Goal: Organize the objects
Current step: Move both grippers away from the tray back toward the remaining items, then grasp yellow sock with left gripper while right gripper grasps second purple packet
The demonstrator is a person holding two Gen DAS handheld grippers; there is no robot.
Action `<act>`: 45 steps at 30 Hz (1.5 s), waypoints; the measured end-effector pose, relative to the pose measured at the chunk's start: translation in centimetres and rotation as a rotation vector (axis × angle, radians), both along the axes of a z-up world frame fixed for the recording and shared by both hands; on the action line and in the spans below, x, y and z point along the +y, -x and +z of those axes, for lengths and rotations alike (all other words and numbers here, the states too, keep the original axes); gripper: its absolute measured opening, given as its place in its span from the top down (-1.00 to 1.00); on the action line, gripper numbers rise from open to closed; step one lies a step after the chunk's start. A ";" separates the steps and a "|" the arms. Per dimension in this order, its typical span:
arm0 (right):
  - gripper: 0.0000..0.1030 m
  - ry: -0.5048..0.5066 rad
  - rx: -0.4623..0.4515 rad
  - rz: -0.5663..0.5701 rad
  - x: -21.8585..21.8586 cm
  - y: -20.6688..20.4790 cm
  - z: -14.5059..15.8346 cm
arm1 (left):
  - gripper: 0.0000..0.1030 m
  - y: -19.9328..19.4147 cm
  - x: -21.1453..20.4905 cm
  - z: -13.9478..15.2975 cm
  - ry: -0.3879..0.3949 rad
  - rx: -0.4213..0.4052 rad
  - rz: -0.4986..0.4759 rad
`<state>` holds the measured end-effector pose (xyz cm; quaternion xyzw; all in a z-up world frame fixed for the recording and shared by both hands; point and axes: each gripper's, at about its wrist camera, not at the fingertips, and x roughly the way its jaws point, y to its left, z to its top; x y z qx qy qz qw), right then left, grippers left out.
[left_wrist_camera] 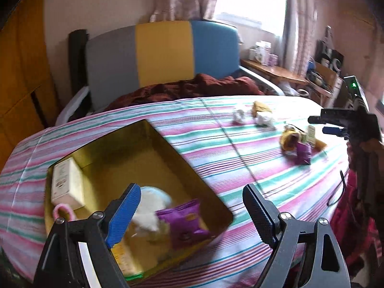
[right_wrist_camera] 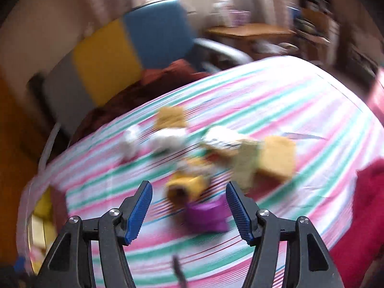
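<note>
The left claw [left_wrist_camera: 192, 212] hangs wide open over the near right corner of a gold tin box [left_wrist_camera: 153, 134], which sits on the striped cloth [left_wrist_camera: 240, 158] covering the surface. Nothing is between its jaws. Inside the box, just beyond the blue pad, lie a purple snack packet [left_wrist_camera: 184, 220] and a white fluffy thing [left_wrist_camera: 150, 212], touching each other. A cream carton [left_wrist_camera: 66, 183] leans against the box's left wall, and a pink ring [left_wrist_camera: 62, 210] lies just near of it.

Well to the right and farther off, a loose cluster stays on the cloth: a yellow tube [left_wrist_camera: 289, 139] lying on its side, a second purple packet [left_wrist_camera: 303, 152] touching it on the near side, and two crumpled white pieces [left_wrist_camera: 240, 116] beyond. The right claw [left_wrist_camera: 331, 124] shows at the far right of this view, beside that cluster.

From the right wrist, everything is smeared by motion blur. The right claw [right_wrist_camera: 189, 206] is spread wide and empty. The yellow tube [right_wrist_camera: 187, 187] and purple packet [right_wrist_camera: 206, 214] lie between the pads, just beyond them, low on the cloth; whether either pad touches them I cannot tell. A tan block [right_wrist_camera: 278, 158] sits to the far right of them.
</note>
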<state>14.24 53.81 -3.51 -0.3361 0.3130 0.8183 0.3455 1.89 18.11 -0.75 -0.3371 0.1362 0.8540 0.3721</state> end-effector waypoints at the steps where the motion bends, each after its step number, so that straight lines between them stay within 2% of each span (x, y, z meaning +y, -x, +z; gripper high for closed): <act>1: -0.26 0.011 0.013 -0.042 1.1 -0.8 -0.1 | -0.69 -0.2 0.7 0.1 0.001 -0.001 -0.017; 4: -0.26 0.069 0.074 -0.140 3.5 -3.1 -0.7 | -0.69 -0.5 2.6 0.1 0.006 -0.009 -0.062; 6: -0.26 0.118 0.152 -0.183 4.4 -4.3 -0.9 | -0.69 -0.6 4.0 0.2 0.011 -0.011 -0.089; 8: -0.33 0.142 0.197 -0.204 4.7 -4.9 -1.0 | -0.69 -0.5 5.3 0.2 0.012 -0.021 -0.111; 12: -0.33 0.182 0.248 -0.203 5.0 -5.2 -1.4 | -0.69 -0.2 8.5 0.1 0.005 -0.064 -0.152; 27: -0.34 0.275 0.330 -0.171 5.6 -5.5 -2.5 | -0.67 1.0 21.8 -2.1 0.035 -0.243 -0.321; 37: -0.34 0.319 0.374 -0.152 5.9 -5.5 -3.0 | -0.59 2.3 30.0 -5.4 0.086 -0.362 -0.392; 42: -0.34 0.332 0.381 -0.145 6.0 -5.4 -3.1 | -0.59 1.8 33.4 -7.0 0.124 -0.382 -0.446; 43: -0.35 0.333 0.381 -0.144 6.0 -5.4 -3.1 | -0.54 1.8 33.8 -7.4 0.134 -0.377 -0.449; 45: -0.35 0.335 0.381 -0.141 6.0 -5.4 -3.1 | -0.31 1.8 34.7 -8.4 0.164 -0.389 -0.464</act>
